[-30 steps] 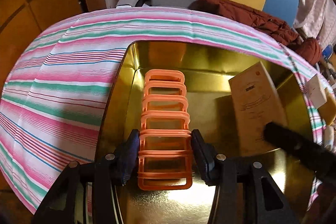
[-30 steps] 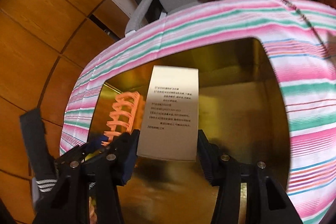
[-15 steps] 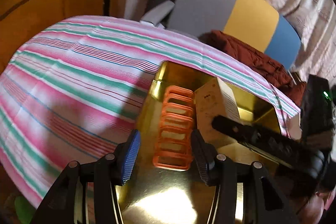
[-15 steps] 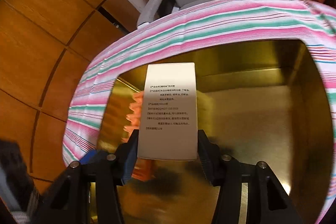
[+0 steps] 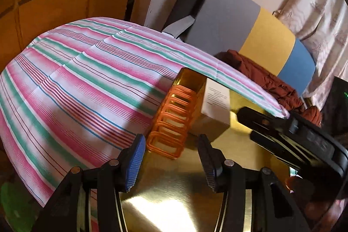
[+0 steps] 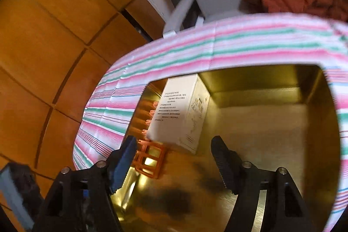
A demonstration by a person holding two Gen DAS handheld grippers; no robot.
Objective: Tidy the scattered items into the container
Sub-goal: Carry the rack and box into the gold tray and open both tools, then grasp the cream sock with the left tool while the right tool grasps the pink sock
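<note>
The white printed cardboard box (image 6: 181, 112) lies inside the shiny gold metal tin (image 6: 256, 84), just ahead of the right gripper (image 6: 174, 158), whose jaws have just been opening and are clear of it. Beside the box lies the orange ribbed plastic rack (image 5: 171, 123), ahead of the empty, parted left gripper (image 5: 171, 158).

Glossy gold metal tin (image 5: 191, 79), matt paper box (image 6: 180, 114), orange plastic rack (image 5: 171, 123), striped cloth (image 5: 87, 79).

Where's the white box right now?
In both wrist views the white box sits inside the gold tin, against the orange rack, free of the open right gripper.
</note>
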